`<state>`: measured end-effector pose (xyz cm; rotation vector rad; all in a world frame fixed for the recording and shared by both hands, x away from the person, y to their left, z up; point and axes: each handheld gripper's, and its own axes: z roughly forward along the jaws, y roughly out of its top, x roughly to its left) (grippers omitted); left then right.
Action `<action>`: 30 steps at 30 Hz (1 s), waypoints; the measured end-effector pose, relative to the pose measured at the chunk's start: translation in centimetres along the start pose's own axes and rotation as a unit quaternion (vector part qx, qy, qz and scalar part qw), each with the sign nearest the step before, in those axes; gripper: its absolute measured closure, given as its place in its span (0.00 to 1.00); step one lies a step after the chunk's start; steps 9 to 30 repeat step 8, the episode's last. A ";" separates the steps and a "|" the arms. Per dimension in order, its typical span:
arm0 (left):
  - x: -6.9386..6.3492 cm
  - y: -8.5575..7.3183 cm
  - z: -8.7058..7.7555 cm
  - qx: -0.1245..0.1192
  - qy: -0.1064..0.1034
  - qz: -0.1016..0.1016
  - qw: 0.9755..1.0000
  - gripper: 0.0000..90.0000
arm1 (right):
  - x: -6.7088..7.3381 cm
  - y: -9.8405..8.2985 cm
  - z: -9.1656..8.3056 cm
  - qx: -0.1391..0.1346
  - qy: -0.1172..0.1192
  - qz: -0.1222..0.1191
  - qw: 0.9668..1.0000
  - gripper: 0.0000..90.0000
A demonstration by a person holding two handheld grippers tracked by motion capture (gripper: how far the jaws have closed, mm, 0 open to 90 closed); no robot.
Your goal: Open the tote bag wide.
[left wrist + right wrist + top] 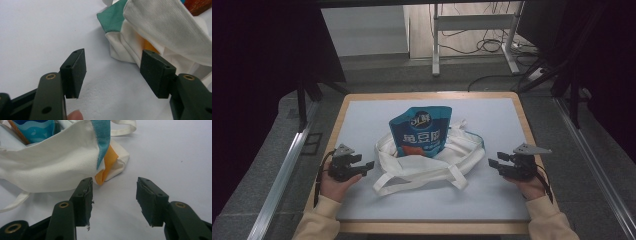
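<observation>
Bag (427, 162) of white cloth lies mid-counter (492, 200), blue snack pouch (419, 131) resting on it. Your left tool (368, 165) sits just left of the bag, right tool (492, 163) just right; both jaws wide, holding nothing.

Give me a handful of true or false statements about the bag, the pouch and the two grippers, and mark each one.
1. The blue pouch sits partly inside the white bag. True.
2. The left gripper is shut on a bag strap. False: its jaws stand open with nothing between them, short of the bag.
3. The right gripper is open and holds nothing. True.
4. The bag hangs off the table edge. False: it lies flat near the middle of the white mat.
5. The bag lies between the two grippers. True.
</observation>
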<state>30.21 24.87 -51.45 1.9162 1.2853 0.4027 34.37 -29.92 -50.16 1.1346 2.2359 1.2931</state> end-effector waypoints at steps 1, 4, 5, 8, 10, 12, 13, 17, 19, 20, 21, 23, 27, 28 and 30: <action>0.0 0.0 0.0 0.000 0.000 0.000 1.000 0.41 | 0.0 0.0 0.0 0.001 0.000 -0.001 1.000 0.52; 0.0 0.0 0.0 -0.001 0.000 0.000 1.000 0.41 | 0.1 -0.1 0.1 0.004 -0.004 -0.004 1.000 0.51; 0.0 0.0 0.0 -0.001 0.000 0.000 1.000 0.40 | 0.1 -0.1 0.2 0.005 -0.004 -0.004 1.000 0.51; 0.1 -0.1 0.1 0.000 0.002 0.001 1.000 0.38 | 0.1 -0.1 0.4 0.008 -0.009 -0.004 1.000 0.48; 0.1 -0.1 0.1 0.000 0.002 0.001 1.000 0.38 | 0.1 -0.1 0.4 0.008 -0.009 -0.004 1.000 0.48; 0.1 -0.1 0.1 0.000 0.002 0.001 1.000 0.38 | 0.1 -0.1 0.4 0.008 -0.009 -0.004 1.000 0.48; 0.1 -0.1 0.1 0.000 0.002 0.001 1.000 0.38 | 0.1 -0.1 0.4 0.008 -0.009 -0.004 1.000 0.48; 0.1 -0.1 0.1 0.000 0.002 0.001 1.000 0.38 | 0.1 -0.1 0.4 0.008 -0.009 -0.004 1.000 0.48; 0.1 -0.1 0.1 0.000 0.002 0.001 1.000 0.38 | 0.1 -0.1 0.4 0.008 -0.009 -0.004 1.000 0.48; 0.1 -0.1 0.1 0.000 0.002 0.001 1.000 0.38 | 0.1 -0.1 0.4 0.008 -0.009 -0.004 1.000 0.48; 0.1 -0.1 0.1 0.000 0.002 0.001 1.000 0.38 | 0.1 -0.1 0.4 0.008 -0.009 -0.004 1.000 0.48; 0.1 -0.1 0.1 0.000 0.002 0.001 1.000 0.38 | 0.1 -0.1 0.4 0.008 -0.009 -0.004 1.000 0.48; 0.1 -0.1 0.1 0.000 0.002 0.001 1.000 0.38 | 0.1 -0.1 0.4 0.008 -0.009 -0.004 1.000 0.48; 0.1 -0.1 0.1 0.000 0.002 0.001 1.000 0.38 | 0.1 -0.1 0.4 0.008 -0.009 -0.004 1.000 0.48; 0.1 -0.1 0.1 0.000 0.002 0.001 1.000 0.38 | 0.1 -0.1 0.4 0.008 -0.009 -0.004 1.000 0.48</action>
